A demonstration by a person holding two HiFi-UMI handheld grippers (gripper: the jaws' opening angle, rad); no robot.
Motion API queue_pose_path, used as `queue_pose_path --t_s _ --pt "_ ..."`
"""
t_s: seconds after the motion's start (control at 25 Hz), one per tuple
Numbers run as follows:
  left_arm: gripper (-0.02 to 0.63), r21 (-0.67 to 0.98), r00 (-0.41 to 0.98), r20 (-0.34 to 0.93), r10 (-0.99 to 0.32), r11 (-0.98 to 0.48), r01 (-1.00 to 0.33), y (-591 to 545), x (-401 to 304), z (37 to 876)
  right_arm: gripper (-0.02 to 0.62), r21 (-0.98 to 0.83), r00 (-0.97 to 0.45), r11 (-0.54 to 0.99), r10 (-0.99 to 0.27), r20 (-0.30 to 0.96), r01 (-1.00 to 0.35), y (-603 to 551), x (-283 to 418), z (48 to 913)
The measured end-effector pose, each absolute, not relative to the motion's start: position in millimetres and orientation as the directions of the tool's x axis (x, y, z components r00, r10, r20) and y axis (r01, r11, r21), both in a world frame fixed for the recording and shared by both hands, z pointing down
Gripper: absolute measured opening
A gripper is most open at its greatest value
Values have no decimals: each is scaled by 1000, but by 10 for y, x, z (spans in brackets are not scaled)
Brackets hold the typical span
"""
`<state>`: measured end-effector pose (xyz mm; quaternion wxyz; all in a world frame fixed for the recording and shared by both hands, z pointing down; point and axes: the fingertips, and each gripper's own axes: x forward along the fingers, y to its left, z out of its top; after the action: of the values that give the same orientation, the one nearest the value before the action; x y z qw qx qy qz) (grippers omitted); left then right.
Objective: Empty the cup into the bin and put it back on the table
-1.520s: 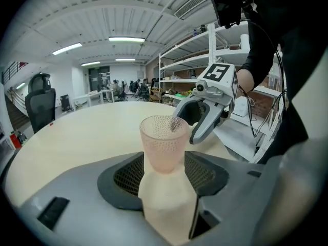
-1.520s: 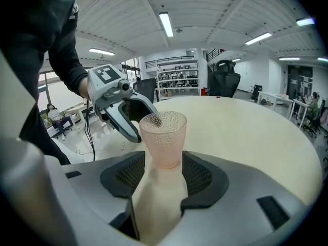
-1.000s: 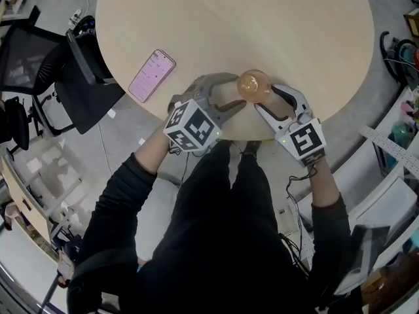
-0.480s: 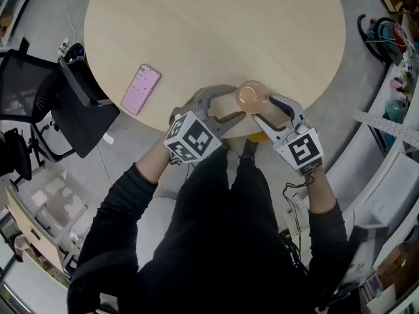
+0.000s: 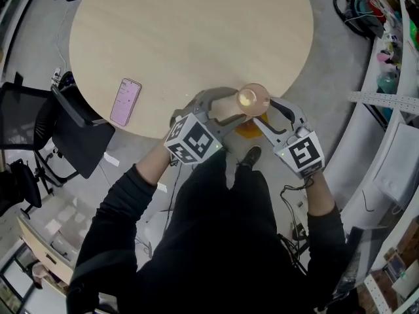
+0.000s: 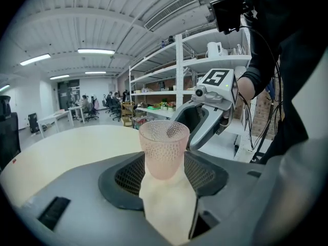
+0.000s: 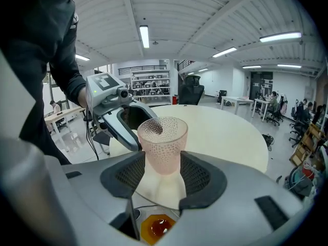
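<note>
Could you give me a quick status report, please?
Left gripper and right gripper both shut on cup. Cup upright at table edge. Orange container on floor below, nothing between.

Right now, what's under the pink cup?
Under the pink cup is the table's edge, and lower down an orange bin. The right gripper covers most of the bin.

Pale pink cup [image 5: 253, 99] w/ dotted texture; light beige table [image 5: 190, 38]; pink phone [image 5: 125, 101]; orange bin [image 7: 157, 228]; sleeves [image 5: 111, 221] blk.
</note>
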<state>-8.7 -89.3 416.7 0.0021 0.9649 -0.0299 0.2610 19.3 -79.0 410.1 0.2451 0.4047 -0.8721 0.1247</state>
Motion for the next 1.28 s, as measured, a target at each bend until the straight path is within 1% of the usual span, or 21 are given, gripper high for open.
queue_pose_path --t_s 0.2,0.4,0.72,0.88,1.04,1.16,1.28 --pt "252 5 856 517 -20 -1000 -26 -545 295 4193 219 -48 -539 606 -666 517 -794 -432 568 4131" --pt "251 58 846 533 21 -998 -11 -106 665 4292 219 -100 -543 584 -662 516 -806 8 932 4228" --pt "252 138 822 567 56 -990 -27 558 1021 4608 219 -201 -582 572 -629 516 -795 661 1295 4555" --pt "252 205 814 576 71 -977 -60 852 1100 4863 219 -247 -604 569 -611 512 -784 927 1382 4804" --pt "252 257 803 592 74 -961 -100 1103 1095 5136 219 -320 -648 575 -562 514 -753 1207 1379 5115" --pt "252 299 803 590 84 -947 -120 1164 1061 5338 219 -359 -657 559 -540 525 -747 1261 1349 5325" --pt "252 376 808 579 113 -916 -141 1202 1008 5613 219 -387 -666 552 -508 546 -738 1287 1279 5568"
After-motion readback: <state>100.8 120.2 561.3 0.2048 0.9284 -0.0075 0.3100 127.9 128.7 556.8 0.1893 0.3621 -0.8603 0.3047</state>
